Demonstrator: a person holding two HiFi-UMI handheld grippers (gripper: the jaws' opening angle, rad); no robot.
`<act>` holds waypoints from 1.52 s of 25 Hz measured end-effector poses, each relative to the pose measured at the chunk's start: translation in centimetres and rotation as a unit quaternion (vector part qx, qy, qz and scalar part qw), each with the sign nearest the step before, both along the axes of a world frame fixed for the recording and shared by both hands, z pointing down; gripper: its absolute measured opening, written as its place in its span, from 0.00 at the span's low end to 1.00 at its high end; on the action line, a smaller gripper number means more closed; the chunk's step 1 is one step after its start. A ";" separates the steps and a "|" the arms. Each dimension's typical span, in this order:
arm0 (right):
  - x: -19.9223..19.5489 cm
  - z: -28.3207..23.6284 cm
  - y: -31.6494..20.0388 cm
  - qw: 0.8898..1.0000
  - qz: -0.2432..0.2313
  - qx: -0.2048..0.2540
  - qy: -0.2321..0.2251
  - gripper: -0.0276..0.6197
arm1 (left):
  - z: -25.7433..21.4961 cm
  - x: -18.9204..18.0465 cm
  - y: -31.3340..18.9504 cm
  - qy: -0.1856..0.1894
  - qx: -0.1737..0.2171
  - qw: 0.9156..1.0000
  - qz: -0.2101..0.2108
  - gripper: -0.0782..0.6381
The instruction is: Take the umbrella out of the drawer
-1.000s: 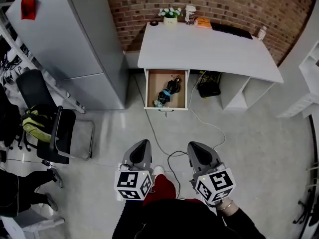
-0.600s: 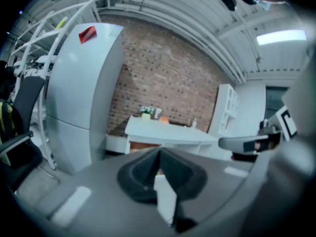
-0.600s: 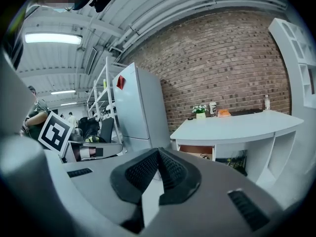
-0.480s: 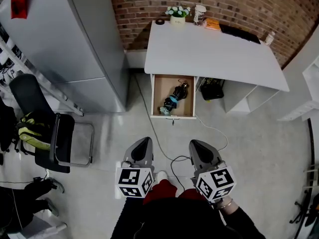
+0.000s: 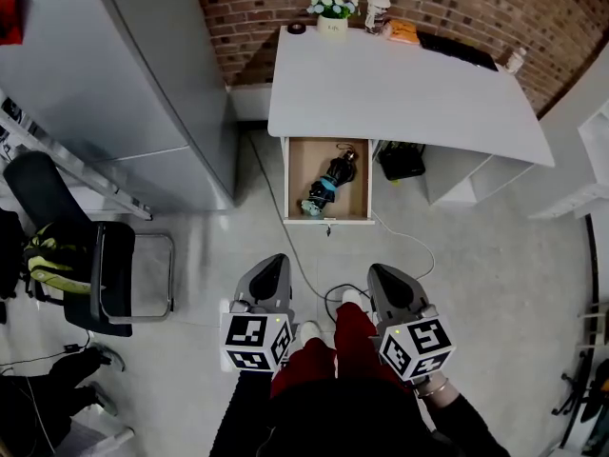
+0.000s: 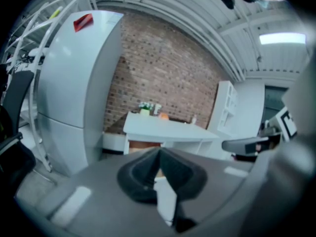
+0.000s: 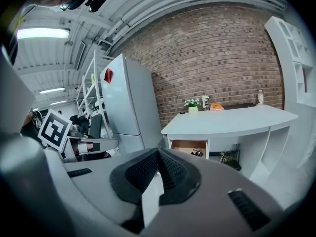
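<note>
A folded black umbrella [image 5: 330,180] with a teal band lies in the open wooden drawer [image 5: 297,174] under the white desk [image 5: 400,93]. In the right gripper view the drawer [image 7: 185,145] shows ahead with the umbrella [image 7: 197,153] small inside it. My left gripper [image 5: 271,272] and right gripper [image 5: 388,281] hover side by side over the floor, well short of the drawer. Both are shut with nothing between the pads. In the left gripper view the left gripper [image 6: 159,152] hides most of the drawer; the right gripper [image 7: 158,152] points at the desk.
A tall grey cabinet [image 5: 105,84] stands left of the desk. A black chair [image 5: 90,265] with a yellow-green bag is at the left. Cables [image 5: 314,274] trail over the floor between me and the drawer. A flower pot [image 5: 330,17], cup and keyboard sit along the desk's back edge.
Both grippers and I have moved forward toward the desk; the drawer and cabinet have shifted in the head view. The jaws have stayed shut.
</note>
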State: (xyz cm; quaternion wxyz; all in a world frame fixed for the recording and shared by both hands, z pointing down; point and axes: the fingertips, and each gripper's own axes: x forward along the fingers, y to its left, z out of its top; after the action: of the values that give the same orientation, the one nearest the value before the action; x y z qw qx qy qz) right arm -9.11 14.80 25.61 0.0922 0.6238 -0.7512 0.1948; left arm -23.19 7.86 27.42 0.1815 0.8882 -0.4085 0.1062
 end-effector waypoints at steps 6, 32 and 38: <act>2.5 0.7 -3.0 1.000 0.002 -0.002 -0.007 0.04 | 1.3 2.8 -2.5 -0.019 -0.009 1.000 0.011 0.11; 12.4 12.2 -14.3 0.995 0.001 -0.088 -0.050 0.04 | 13.6 16.1 -15.2 -0.131 -0.086 0.986 0.053 0.21; 12.4 15.9 -14.7 0.993 0.000 -0.107 -0.059 0.04 | 17.5 17.6 -16.3 -0.167 -0.100 0.979 0.067 0.28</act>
State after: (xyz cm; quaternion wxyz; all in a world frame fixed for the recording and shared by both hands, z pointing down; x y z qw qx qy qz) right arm 3.27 0.11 41.54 0.1134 0.5979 -0.7303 0.3105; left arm -5.58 -8.41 44.95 0.1908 0.8607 -0.3600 0.3052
